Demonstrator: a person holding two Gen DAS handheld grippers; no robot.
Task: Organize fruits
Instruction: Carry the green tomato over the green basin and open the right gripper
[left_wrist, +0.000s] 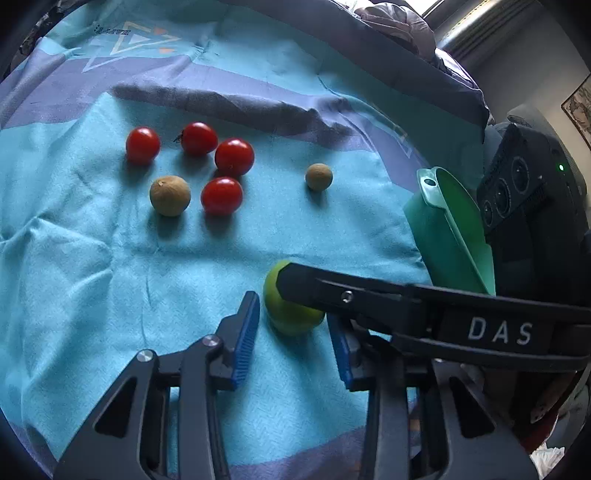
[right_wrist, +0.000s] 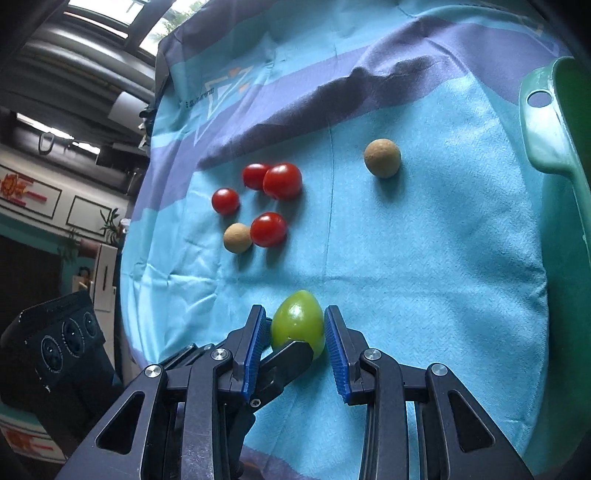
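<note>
At cloth's edge (right_wrist: 424, 258), green tub (right_wrist: 543, 147), contents hidden

A turquoise cloth (left_wrist: 92, 258) carries purple bands and a pale triangle print. Beyond the yellow-green fruit (right_wrist: 299, 321) on it lie four glossy red tomatoes (left_wrist: 221, 195) and two dull tan-brown balls (left_wrist: 170, 195). The tub (left_wrist: 458, 229) right of that fruit is mint-green.
</note>
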